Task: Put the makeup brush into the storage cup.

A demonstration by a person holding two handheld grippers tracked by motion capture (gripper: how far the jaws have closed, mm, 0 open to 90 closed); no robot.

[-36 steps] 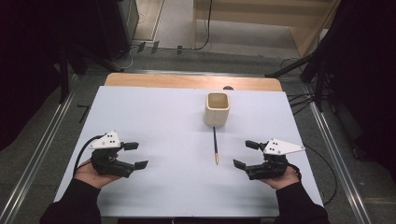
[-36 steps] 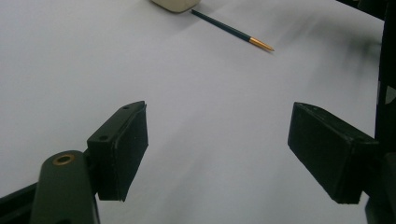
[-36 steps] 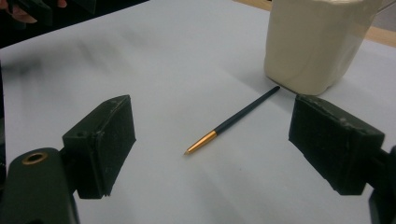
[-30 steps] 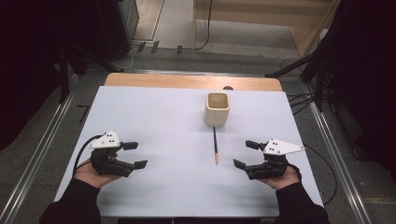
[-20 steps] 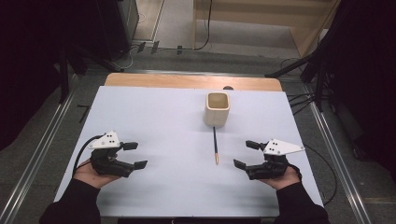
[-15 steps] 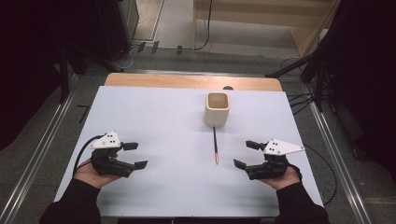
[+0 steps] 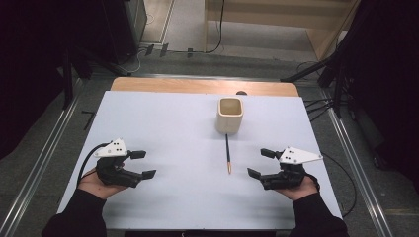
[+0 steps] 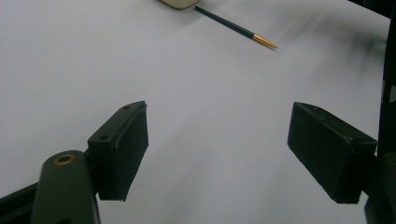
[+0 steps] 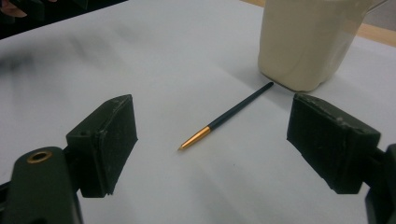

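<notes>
A cream square cup (image 7: 230, 115) (image 9: 308, 39) stands upright on the white table (image 7: 173, 128), right of centre. A dark pen with a gold tip (image 7: 228, 154) (image 9: 225, 117) (image 8: 236, 28) lies just in front of it, gold end toward the person. My left gripper (image 7: 142, 164) (image 8: 217, 154) rests open at the table's front left, jaws wide apart and empty. At the front right my right gripper (image 7: 261, 163) (image 9: 210, 151) is open too, its jaws pointing left at the pen, a short way off it.
A wooden strip (image 7: 202, 86) edges the table's far side. Metal rails (image 7: 44, 163) run along the floor on both sides, with cables (image 7: 316, 103) at the right. Dark stands flank the table.
</notes>
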